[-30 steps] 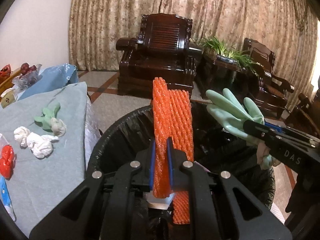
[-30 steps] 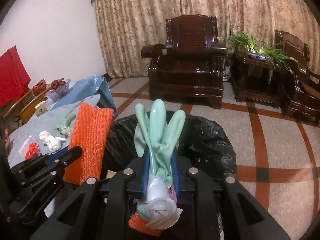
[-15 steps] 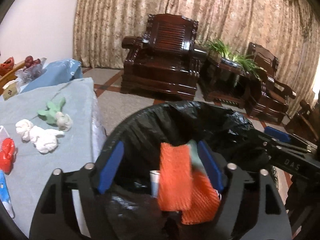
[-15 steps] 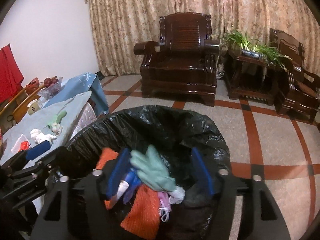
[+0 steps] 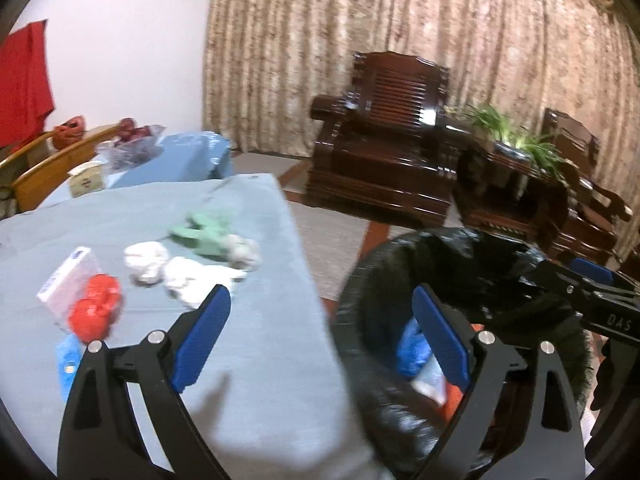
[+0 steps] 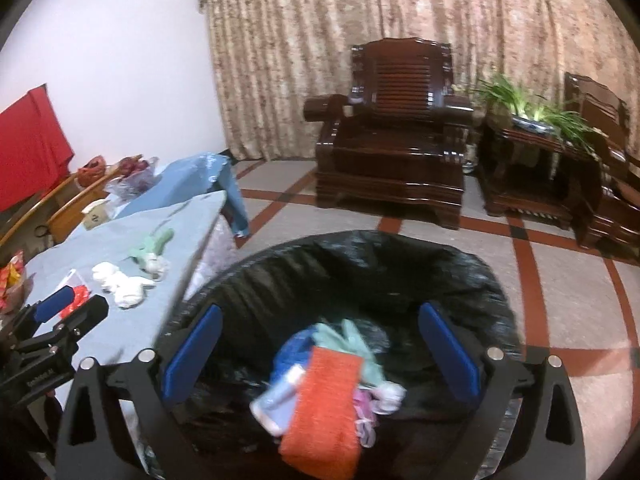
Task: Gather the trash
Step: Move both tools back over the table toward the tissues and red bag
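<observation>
The desk (image 5: pixel 248 360) with the blue-grey cloth stands just left of the trash bin (image 6: pixel 400 264), almost touching its black bag. The bin is big and its mouth is wide. Inside it lie an orange net sleeve (image 6: pixel 324 404), a green glove (image 6: pixel 348 336), a blue wrapper (image 6: pixel 294 350) and a small tube (image 6: pixel 280 396).

More trash waits on the desk, left of the bin: another green glove (image 5: pixel 204 234), white crumpled tissues (image 5: pixel 168 270), a red scrap (image 5: pixel 96 312) on a flat white packet (image 5: pixel 66 282).

The left hand-held gripper (image 5: pixel 320 336) hangs over the desk edge beside the bin. Its jaws are opening wide and nothing is between them. The right hand-held gripper (image 6: pixel 320 354) hangs over the bin. Its jaws are opening wide too, with nothing pinched.

What could go wrong? The two hand-held grippers are near each other by the bin, so they could bump. The tissues are soft and light, so a pinch could grab only a bit and drop the rest on the floor. The cloth could get pinched with the trash and pull other things along. The thin bag rim could snag on a jaw.
</observation>
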### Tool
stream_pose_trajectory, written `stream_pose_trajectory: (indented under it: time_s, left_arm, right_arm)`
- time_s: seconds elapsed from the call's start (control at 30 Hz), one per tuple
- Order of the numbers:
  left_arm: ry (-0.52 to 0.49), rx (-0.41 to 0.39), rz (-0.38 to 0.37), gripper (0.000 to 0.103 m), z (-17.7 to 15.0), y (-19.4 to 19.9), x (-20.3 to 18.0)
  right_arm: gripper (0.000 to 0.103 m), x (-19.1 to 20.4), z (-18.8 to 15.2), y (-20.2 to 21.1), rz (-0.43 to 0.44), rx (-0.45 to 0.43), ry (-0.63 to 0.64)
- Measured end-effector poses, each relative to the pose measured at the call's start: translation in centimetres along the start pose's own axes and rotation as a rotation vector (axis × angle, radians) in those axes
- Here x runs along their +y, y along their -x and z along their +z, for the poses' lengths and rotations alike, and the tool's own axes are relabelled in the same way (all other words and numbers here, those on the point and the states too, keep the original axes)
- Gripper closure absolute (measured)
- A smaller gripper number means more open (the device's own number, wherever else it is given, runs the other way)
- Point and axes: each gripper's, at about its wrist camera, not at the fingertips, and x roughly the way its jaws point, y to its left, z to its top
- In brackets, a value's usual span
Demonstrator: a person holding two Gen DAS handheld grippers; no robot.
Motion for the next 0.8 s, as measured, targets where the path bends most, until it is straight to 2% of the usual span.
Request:
stream_pose_trajectory:
  time_s: [0.4, 0.73, 0.8]
  left_arm:
    - [0.078, -0.025, 0.176, 0.013, -0.3, 2.4, 9.2]
    - [0.131, -0.008, 0.270, 0.014, -0.8, 2.3, 15.1]
    - [0.145, 0.005, 0.281, 0.017, -0.8, 1.7, 16.4]
  right_arm:
    - [0.006, 8.6, 0.6, -2.0, 0.125, -0.006, 0.109]
    - [0.006, 15.6, 0.7, -4.5, 0.217, -0.001, 0.193]
    - [0.006, 17.0, 0.7, -5.4, 0.235, 0.004, 0.200]
